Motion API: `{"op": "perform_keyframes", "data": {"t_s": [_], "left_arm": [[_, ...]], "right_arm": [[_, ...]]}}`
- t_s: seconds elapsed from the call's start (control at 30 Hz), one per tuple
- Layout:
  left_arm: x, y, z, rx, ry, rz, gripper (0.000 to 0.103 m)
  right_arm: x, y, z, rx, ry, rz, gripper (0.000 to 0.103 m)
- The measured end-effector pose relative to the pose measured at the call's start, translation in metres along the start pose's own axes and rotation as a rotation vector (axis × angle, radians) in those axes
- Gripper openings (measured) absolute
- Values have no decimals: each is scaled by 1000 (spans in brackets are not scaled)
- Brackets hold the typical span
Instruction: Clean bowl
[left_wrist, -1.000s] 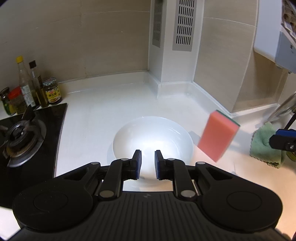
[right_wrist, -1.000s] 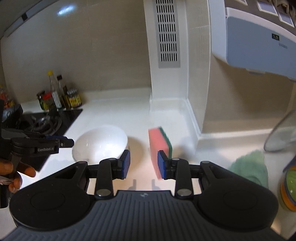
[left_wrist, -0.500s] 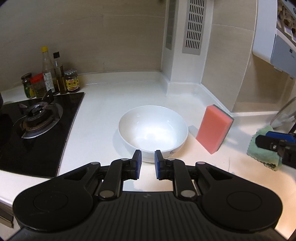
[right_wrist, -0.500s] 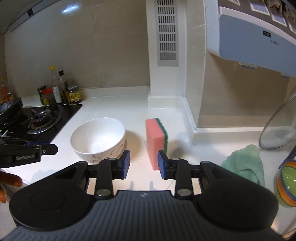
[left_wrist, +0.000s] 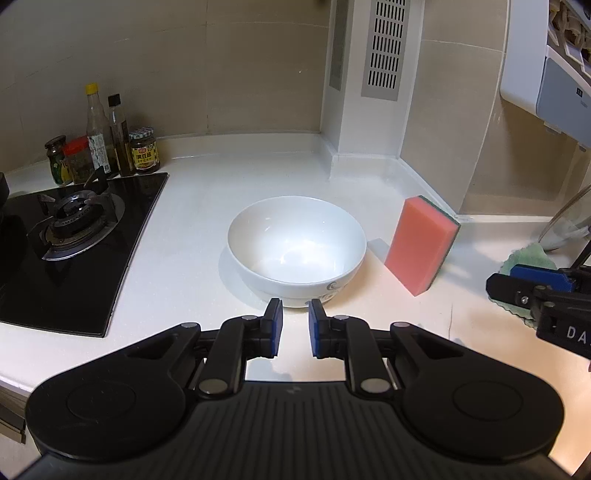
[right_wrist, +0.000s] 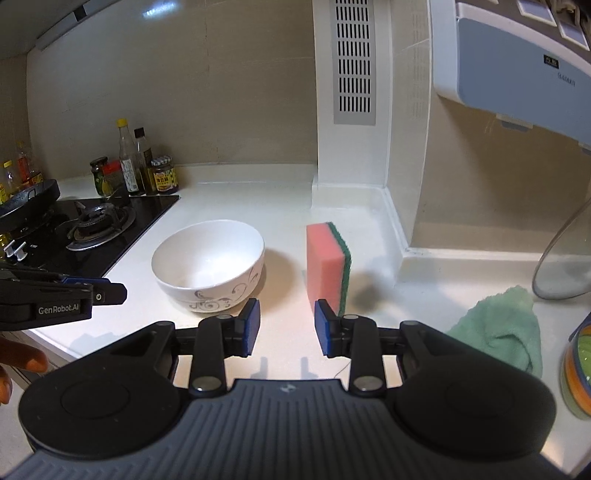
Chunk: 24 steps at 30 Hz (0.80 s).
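A white bowl (left_wrist: 296, 246) with a dark swirl pattern stands empty on the white counter; it also shows in the right wrist view (right_wrist: 209, 264). A pink sponge with a green scouring side (left_wrist: 421, 243) stands on edge to the bowl's right, also in the right wrist view (right_wrist: 328, 269). My left gripper (left_wrist: 295, 323) is open with a narrow gap, empty, just short of the bowl's near rim. My right gripper (right_wrist: 286, 325) is open and empty, just in front of the sponge.
A black gas hob (left_wrist: 70, 236) lies left of the bowl, with sauce bottles and jars (left_wrist: 107, 147) behind it. A green cloth (right_wrist: 506, 325), a glass lid (right_wrist: 565, 254) and a striped bowl (right_wrist: 578, 373) are at the right. A vented column (right_wrist: 352, 96) stands behind.
Both grippers have drawn back from the bowl and sponge, which now sit farther off. The right gripper has let go of the sponge and opened wider; the sponge stands on the counter.
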<state>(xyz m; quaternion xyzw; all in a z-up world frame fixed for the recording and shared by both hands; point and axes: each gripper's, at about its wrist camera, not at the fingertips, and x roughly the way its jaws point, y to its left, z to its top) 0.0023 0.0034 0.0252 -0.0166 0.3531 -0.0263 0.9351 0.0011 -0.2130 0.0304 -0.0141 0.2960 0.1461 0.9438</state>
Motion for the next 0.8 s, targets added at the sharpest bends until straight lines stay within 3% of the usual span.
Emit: {"op": "perform_keyframes", "data": {"t_s": [0.43,0.8], "left_arm": [[5,5,8,-75,-20,-9,19],[12,0,11,-65,-13,-9,19]], "right_arm": [[5,3,3,-13,0,-14,28],[9,7,8,-29,5,-16,28]]}}
